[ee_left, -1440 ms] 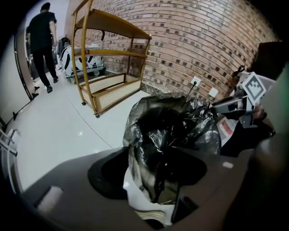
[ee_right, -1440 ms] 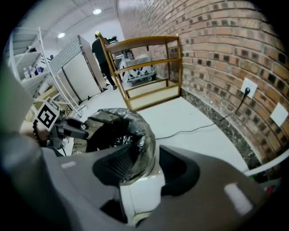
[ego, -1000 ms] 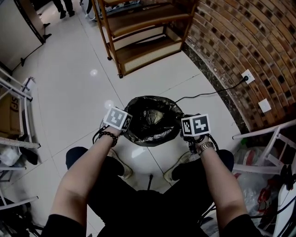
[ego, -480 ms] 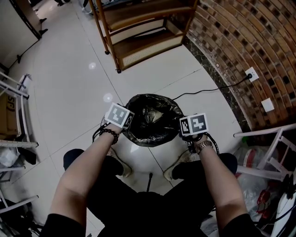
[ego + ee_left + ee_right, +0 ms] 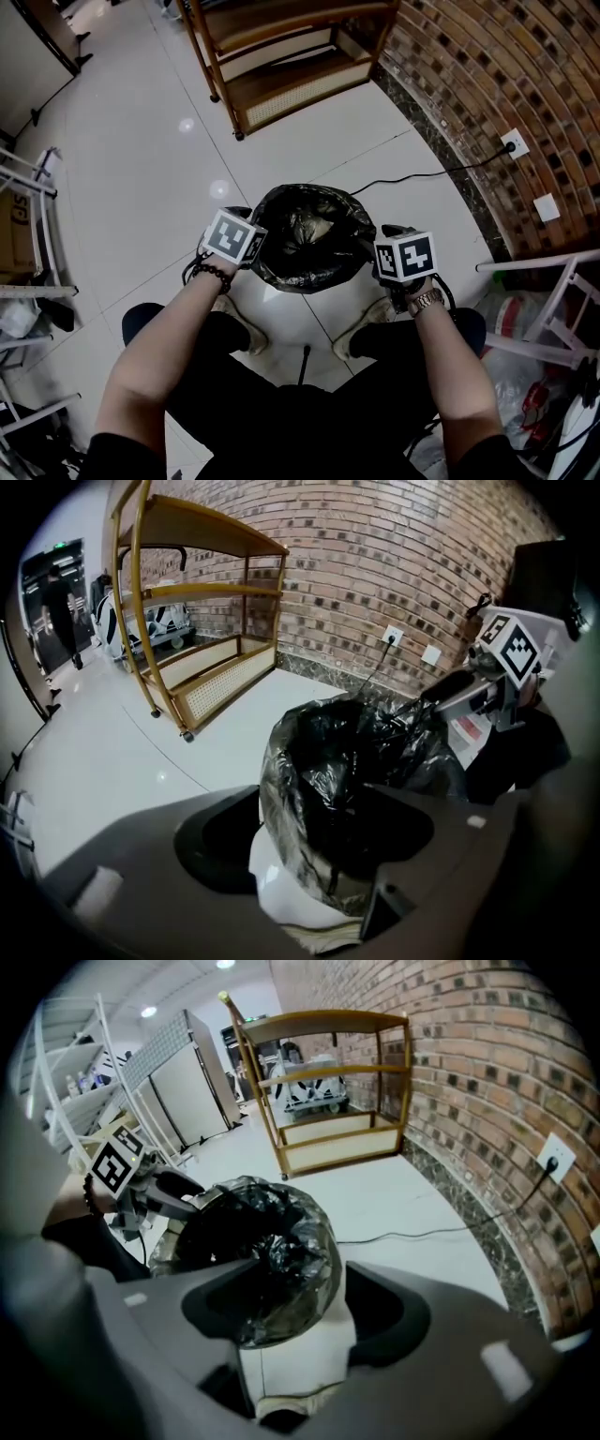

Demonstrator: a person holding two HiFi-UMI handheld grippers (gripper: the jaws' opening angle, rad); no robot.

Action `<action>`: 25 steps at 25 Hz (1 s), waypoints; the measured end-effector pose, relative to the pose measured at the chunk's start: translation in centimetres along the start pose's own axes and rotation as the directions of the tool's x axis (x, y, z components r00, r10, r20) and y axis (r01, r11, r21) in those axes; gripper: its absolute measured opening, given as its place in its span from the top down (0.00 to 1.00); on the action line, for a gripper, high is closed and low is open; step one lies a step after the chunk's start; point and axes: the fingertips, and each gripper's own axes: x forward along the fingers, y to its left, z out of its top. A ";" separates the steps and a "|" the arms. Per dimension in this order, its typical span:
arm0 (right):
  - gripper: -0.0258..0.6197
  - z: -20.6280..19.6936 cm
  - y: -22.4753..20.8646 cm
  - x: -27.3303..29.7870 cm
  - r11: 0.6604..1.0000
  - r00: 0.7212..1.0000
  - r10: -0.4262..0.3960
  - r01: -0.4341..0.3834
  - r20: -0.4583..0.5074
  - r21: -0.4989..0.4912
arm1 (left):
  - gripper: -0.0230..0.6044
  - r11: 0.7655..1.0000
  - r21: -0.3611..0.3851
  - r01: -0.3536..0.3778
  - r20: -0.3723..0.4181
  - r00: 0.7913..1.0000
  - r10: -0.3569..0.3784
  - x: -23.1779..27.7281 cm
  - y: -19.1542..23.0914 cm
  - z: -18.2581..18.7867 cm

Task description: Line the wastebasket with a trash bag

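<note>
Left gripper (image 5: pixel 314 834): at the left rim of the basket. Its jaws stand wide and have just been opening. The bag's folded edge lies between them, not pinched.
Trash bag (image 5: pixel 309 234): black. Its mouth is turned over the rim all round, its crinkled film sags inside, and a short skirt hangs down the outside.
Wastebasket (image 5: pixel 286 1363): white, on the tiled floor just beyond the person's feet, mid-scene. The wooden shelf unit (image 5: pixel 281 66) stands well beyond it on the far side.
Right gripper (image 5: pixel 305 1314): at the right rim. Its jaws are also wide and have just been opening, straddling the bag's edge and the rim without gripping.
Step in hand: probably letting go, now that the hem is over the rim.
Doing it well: draw both grippers outward, away from the rim, so that no pad snags the film and lifts it. If the skirt looks uneven, pinch the hem below the rim and tug down on both sides together, so the basket does not tip.
</note>
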 end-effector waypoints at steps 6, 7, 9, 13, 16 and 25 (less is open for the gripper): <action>0.52 -0.1 6.8 -2.3 0.935 0.991 0.125 -0.103 0.044 -0.340 | 0.43 0.992 0.123 -0.009 0.021 1.000 0.006 -2.6 -1.8 0.1; 0.52 -0.4 8.3 -2.4 0.897 0.987 0.153 -0.122 0.039 -0.425 | 0.43 0.981 0.193 -0.007 0.023 1.000 0.002 -2.9 -2.6 0.2; 0.52 -1.3 10.9 -2.5 0.797 0.983 0.183 -0.139 0.015 -0.588 | 0.43 0.938 0.347 0.017 0.020 0.999 -0.026 -3.3 -5.1 0.2; 0.52 -3.5 13.0 -1.4 0.580 0.990 0.137 -0.108 -0.034 -0.807 | 0.44 0.817 0.567 0.103 -0.054 0.995 -0.087 -3.0 -10.0 -2.5; 0.54 -4.4 12.9 0.0 0.524 0.995 0.091 -0.085 -0.043 -0.847 | 0.44 0.726 0.676 0.129 -0.109 0.991 -0.075 -2.0 -12.0 -4.5; 0.55 -4.6 11.2 2.3 0.448 0.997 -0.043 0.075 0.062 -0.891 | 0.44 0.526 0.847 0.076 -0.144 0.986 0.089 1.5 -12.1 -7.3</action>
